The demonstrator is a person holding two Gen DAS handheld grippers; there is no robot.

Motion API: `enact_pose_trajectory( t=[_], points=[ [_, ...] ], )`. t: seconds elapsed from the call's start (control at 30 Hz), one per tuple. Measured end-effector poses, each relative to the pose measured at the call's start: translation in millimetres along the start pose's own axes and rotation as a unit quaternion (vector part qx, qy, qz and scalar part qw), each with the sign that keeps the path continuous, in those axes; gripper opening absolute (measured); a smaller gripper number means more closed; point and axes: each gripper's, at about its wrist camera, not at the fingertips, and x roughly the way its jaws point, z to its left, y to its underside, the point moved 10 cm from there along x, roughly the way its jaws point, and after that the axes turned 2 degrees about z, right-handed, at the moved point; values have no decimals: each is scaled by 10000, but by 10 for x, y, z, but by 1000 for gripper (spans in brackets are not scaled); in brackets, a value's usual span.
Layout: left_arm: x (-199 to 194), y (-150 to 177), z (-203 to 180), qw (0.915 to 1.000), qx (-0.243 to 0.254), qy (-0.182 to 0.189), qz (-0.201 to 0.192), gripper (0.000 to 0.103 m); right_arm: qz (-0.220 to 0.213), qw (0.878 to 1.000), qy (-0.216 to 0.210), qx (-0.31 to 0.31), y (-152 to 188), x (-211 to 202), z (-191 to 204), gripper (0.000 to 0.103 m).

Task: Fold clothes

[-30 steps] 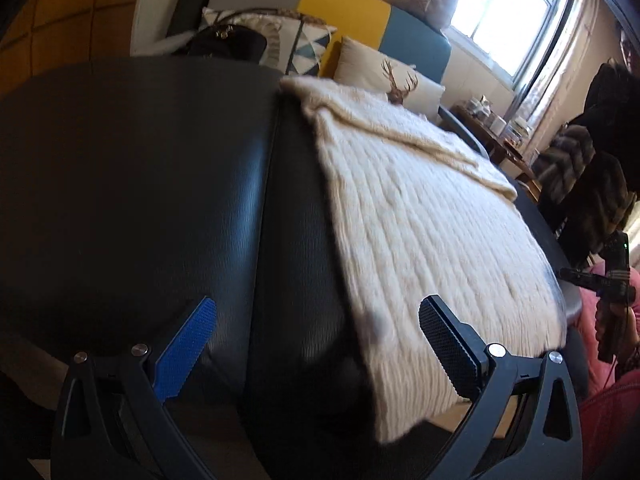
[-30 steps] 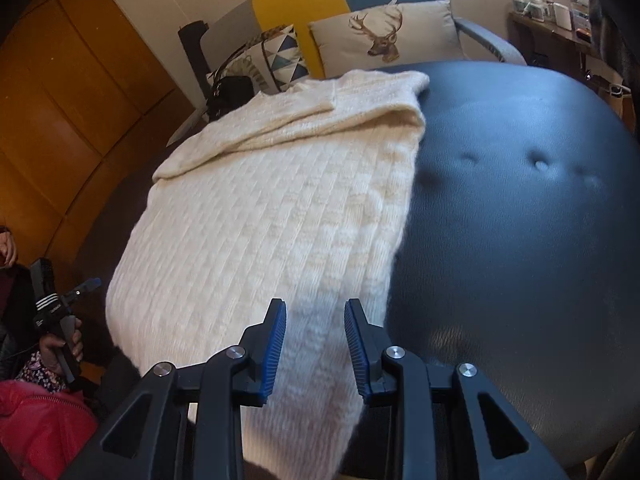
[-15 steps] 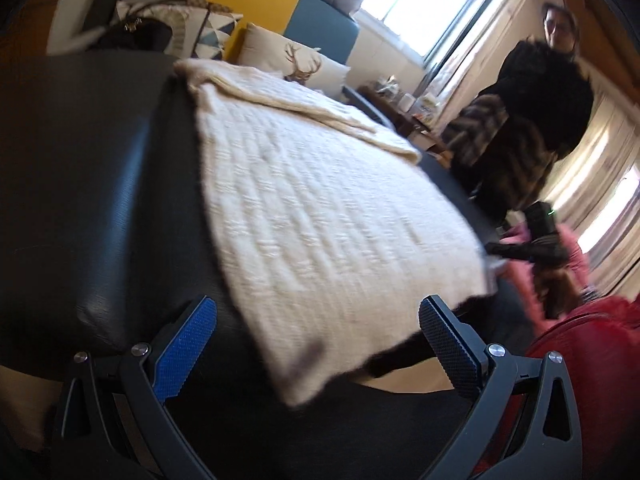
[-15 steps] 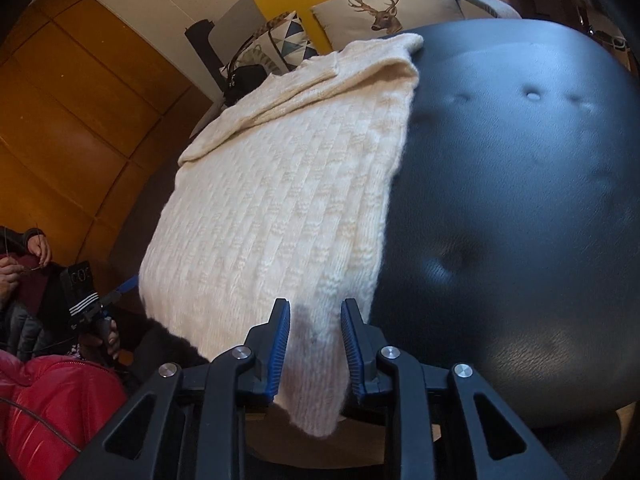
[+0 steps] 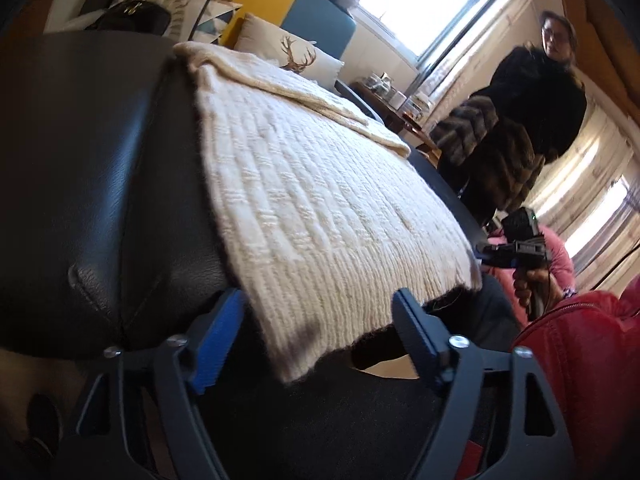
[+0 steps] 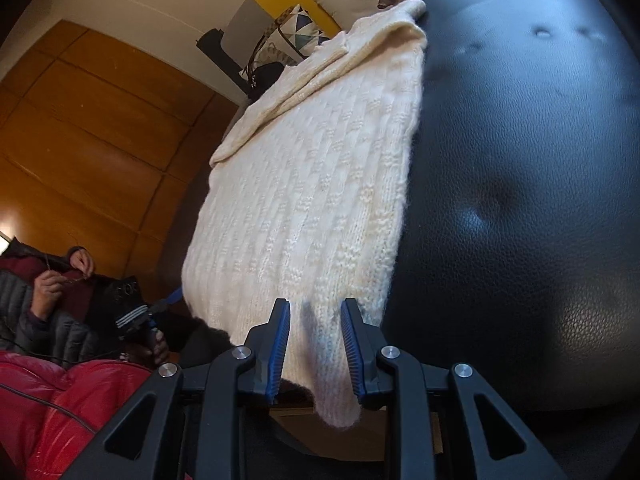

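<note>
At the ottoman's near edge, both claws straddle the sweater's overhanging hem.

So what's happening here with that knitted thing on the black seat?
A person is starting to fold a cream knitted sweater lying on a black leather ottoman. The left hand-held gripper is closing around one hanging hem corner; the right hand-held gripper straddles the other corner, not visibly pinching it yet. Nothing is lifted.
</note>
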Motion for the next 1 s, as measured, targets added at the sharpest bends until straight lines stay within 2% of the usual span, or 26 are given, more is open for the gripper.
enact_pose_trajectory(
  t=[0.1,0.17,0.27,0.57,0.73,1.0],
  points=[
    [8,42,-16,9998,140,-15,160,73,98,9999,82,-64,31,-43,-4,26],
    [23,65,-21,9995,226,-6,242,73,366,9991,109,-172,120,-26,10,26],
    [34,67,-6,9994,210,77,277,73,530,9981,118,-302,178,10,31,26],
    [-11,77,12,9995,92,228,197,73,517,9977,-445,46,119,66,20,26],
    [-10,122,14,9992,174,227,285,74,493,9985,-252,-4,106,-8,-21,26],
    [14,104,31,9987,16,457,243,73,682,9953,-651,200,113,67,-28,27]
  ],
)
